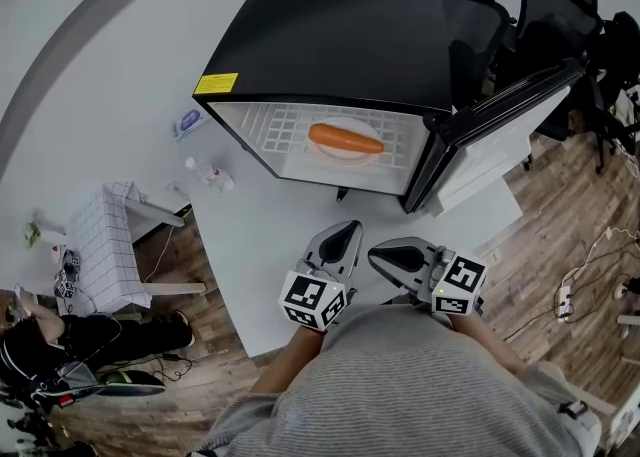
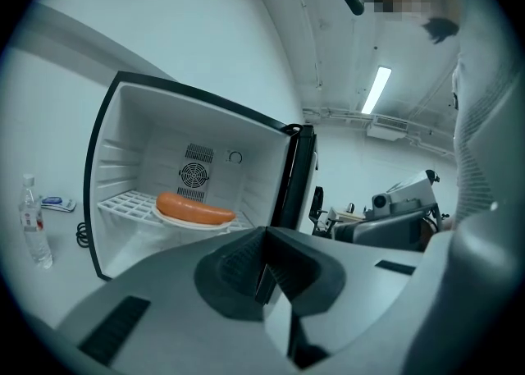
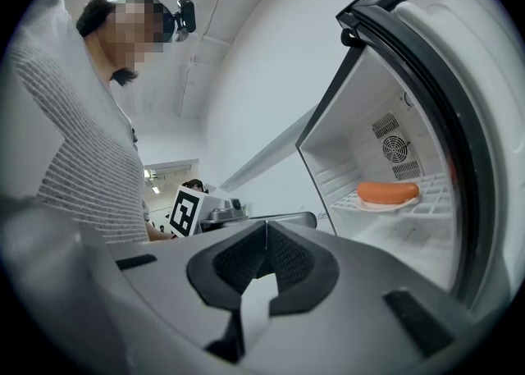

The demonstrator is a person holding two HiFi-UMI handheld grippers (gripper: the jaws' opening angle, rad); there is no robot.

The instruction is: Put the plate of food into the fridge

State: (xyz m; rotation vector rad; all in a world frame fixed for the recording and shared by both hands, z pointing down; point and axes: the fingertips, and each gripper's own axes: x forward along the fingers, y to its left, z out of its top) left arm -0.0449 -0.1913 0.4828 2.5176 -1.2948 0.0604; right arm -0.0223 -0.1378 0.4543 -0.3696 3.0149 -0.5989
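Looking down in the head view, the fridge [image 1: 330, 45] fills the upper middle of the frame on a white table [image 1: 250, 285]. Its door [image 1: 500, 120] is swung open toward the right. The plate [image 1: 340, 156] sits inside on the white shelf [image 1: 270, 130], just above frame centre, with a sausage [image 1: 345, 139] lying across it. The left gripper [image 1: 348, 230] and right gripper [image 1: 380, 257] are side by side at lower centre, well apart from the plate.

In the left gripper view, the left gripper [image 2: 264, 271] has its jaws meeting in a tight line at lower centre, with nothing between them. The plate [image 2: 168, 220] shows at middle left on the shelf, below the fan grille. A bottle [image 2: 33, 230] stands at the far left edge, outside the fridge.

In the right gripper view, the right gripper [image 3: 264, 260] likewise has its jaws pressed together and empty. The plate [image 3: 385, 206] appears at middle right, seen past the door's edge.

The plate looks stiff, thin and fairly light. It is probably smooth enough to slip between the pads, and likely to break if dropped. The sausage is round and loose, so it would probably roll if the plate tipped. Should the plate need shifting, the near rim seems the best hold: clear of the sausage, pinched top and bottom, and kept level. The placing itself looks done, and the open door appears to be what remains.
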